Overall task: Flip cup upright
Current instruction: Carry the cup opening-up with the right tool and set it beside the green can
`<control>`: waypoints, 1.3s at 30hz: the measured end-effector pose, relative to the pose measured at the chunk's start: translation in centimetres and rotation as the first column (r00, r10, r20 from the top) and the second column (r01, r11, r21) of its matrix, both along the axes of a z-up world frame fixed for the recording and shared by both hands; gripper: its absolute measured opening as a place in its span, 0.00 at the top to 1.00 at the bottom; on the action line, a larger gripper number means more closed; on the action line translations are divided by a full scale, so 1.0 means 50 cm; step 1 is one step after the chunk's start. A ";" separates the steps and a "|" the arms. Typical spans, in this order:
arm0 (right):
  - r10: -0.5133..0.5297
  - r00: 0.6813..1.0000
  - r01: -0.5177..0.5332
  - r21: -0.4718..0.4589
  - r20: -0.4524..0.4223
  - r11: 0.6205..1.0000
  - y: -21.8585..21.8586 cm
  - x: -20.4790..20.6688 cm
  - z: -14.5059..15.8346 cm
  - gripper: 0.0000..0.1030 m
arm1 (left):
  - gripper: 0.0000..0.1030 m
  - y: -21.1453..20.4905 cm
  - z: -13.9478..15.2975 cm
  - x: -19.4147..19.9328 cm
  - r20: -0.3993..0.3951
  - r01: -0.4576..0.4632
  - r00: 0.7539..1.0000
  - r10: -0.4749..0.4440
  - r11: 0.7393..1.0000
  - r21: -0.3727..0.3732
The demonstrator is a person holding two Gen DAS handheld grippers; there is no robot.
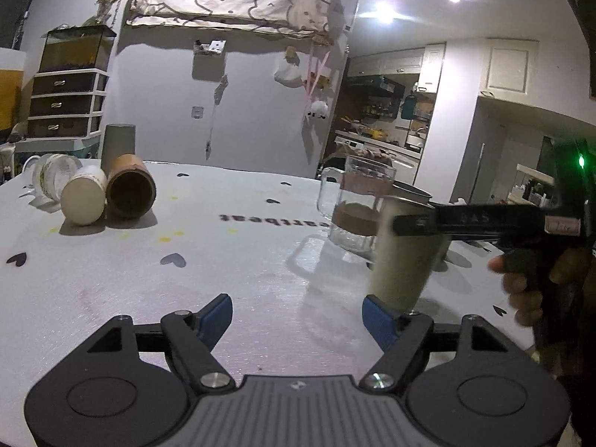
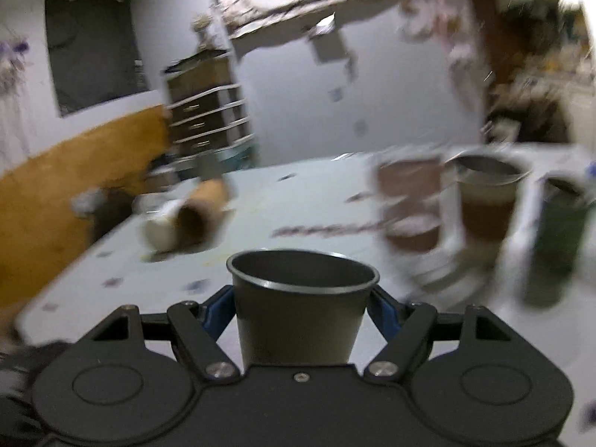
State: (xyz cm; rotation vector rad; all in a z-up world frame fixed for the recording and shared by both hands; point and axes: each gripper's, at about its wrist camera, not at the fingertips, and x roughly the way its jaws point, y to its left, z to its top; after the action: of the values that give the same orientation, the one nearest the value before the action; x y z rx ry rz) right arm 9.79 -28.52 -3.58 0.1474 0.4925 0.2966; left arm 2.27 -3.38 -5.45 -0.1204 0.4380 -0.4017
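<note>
My right gripper (image 2: 301,309) is shut on a grey-sided cup (image 2: 300,309), held upright with its open mouth up, above the white table (image 2: 316,193). In the left wrist view the same cup (image 1: 404,253) looks cream and blurred, held by the right gripper (image 1: 406,223) coming in from the right, just above the table (image 1: 223,260). My left gripper (image 1: 298,320) is open and empty, low over the table, with the cup just beyond its right fingertip (image 1: 376,316).
A brown cup (image 1: 130,190) and a cream cup (image 1: 83,199) lie on their sides at the far left, beside a clear jar (image 1: 56,175) and an upright grey cup (image 1: 118,145). A glass mug (image 1: 354,205) stands behind the held cup. A brown cup (image 2: 486,201) and a dark green cup (image 2: 558,231) stand at right.
</note>
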 end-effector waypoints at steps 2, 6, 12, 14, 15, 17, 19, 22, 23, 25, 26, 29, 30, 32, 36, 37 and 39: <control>-0.079 0.996 0.081 -0.066 0.031 0.995 -0.039 0.004 -0.001 0.26 | 0.25 0.006 -0.002 0.002 -0.002 -0.011 1.000 0.011 1.000 -0.006; -0.248 0.966 0.255 -0.130 0.067 0.958 -0.132 0.015 -0.005 0.26 | 0.25 0.012 -0.002 0.003 0.000 -0.021 1.000 0.021 1.000 -0.015; -0.448 0.889 0.458 -0.150 0.097 0.876 -0.261 0.027 -0.009 0.26 | 0.25 0.010 -0.004 0.007 -0.003 -0.023 1.000 0.023 1.000 -0.012; -0.497 0.859 0.511 -0.168 0.119 0.843 -0.289 0.042 -0.011 0.26 | 0.25 0.009 -0.006 0.008 -0.003 -0.025 1.000 0.025 1.000 -0.008; -0.517 0.846 0.533 -0.179 0.134 0.827 -0.305 0.054 -0.013 0.26 | 0.25 0.009 -0.006 0.008 -0.001 -0.027 1.000 0.027 1.000 -0.005; -0.550 0.822 0.569 -0.188 0.147 0.800 -0.332 0.076 -0.017 0.26 | 0.25 0.010 -0.006 0.009 0.000 -0.031 1.000 0.031 1.000 -0.002; -0.591 0.793 0.610 -0.184 0.150 0.771 -0.366 0.105 -0.026 0.26 | 0.25 0.009 -0.007 0.009 -0.001 -0.034 0.999 0.034 0.999 0.003; -0.632 0.762 0.648 -0.163 0.142 0.744 -0.406 0.143 -0.037 0.26 | 0.25 0.009 -0.007 0.011 -0.003 -0.041 0.999 0.041 0.999 0.014; -0.640 0.756 0.655 -0.157 0.138 0.739 -0.416 0.155 -0.040 0.26 | 0.25 0.008 -0.007 0.011 -0.002 -0.045 0.999 0.045 0.999 0.016; -0.651 0.747 0.665 -0.148 0.137 0.732 -0.429 0.180 -0.042 0.26 | 0.25 0.010 -0.005 0.012 0.000 -0.051 0.999 0.051 0.999 0.018; -0.656 0.742 0.670 -0.149 0.137 0.727 -0.432 0.194 -0.043 0.26 | 0.25 0.011 -0.005 0.012 0.001 -0.053 0.999 0.053 0.998 0.018; -0.658 0.740 0.672 -0.166 0.138 0.722 -0.429 0.224 -0.046 0.26 | 0.25 0.011 -0.005 0.012 0.001 -0.055 0.998 0.055 0.998 0.019; -0.656 0.742 0.670 -0.172 0.138 0.722 -0.428 0.228 -0.047 0.26 | 0.25 0.011 -0.006 0.012 0.000 -0.055 0.998 0.055 0.998 0.019; -0.655 0.744 0.668 -0.180 0.132 0.722 -0.429 0.240 -0.048 0.26 | 0.25 0.010 -0.006 0.012 0.000 -0.054 0.999 0.054 0.998 0.019; -0.652 0.751 0.659 -0.184 0.109 0.729 -0.427 0.247 -0.051 0.25 | 0.25 0.010 -0.006 0.013 0.000 -0.057 0.998 0.057 0.998 0.018; -0.651 0.751 0.658 -0.185 0.106 0.729 -0.427 0.247 -0.051 0.25 | 0.25 0.010 -0.006 0.014 -0.001 -0.060 0.998 0.060 0.998 0.019; -0.651 0.753 0.657 -0.178 0.098 0.733 -0.428 0.243 -0.047 0.25 | 0.24 0.012 -0.005 0.014 0.000 -0.066 0.998 0.066 0.998 0.018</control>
State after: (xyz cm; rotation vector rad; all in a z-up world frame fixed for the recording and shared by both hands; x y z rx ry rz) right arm 21.97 -49.90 -5.93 0.1102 0.4091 -0.4537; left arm 2.96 -2.80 -5.72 -0.1170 0.4370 -0.3332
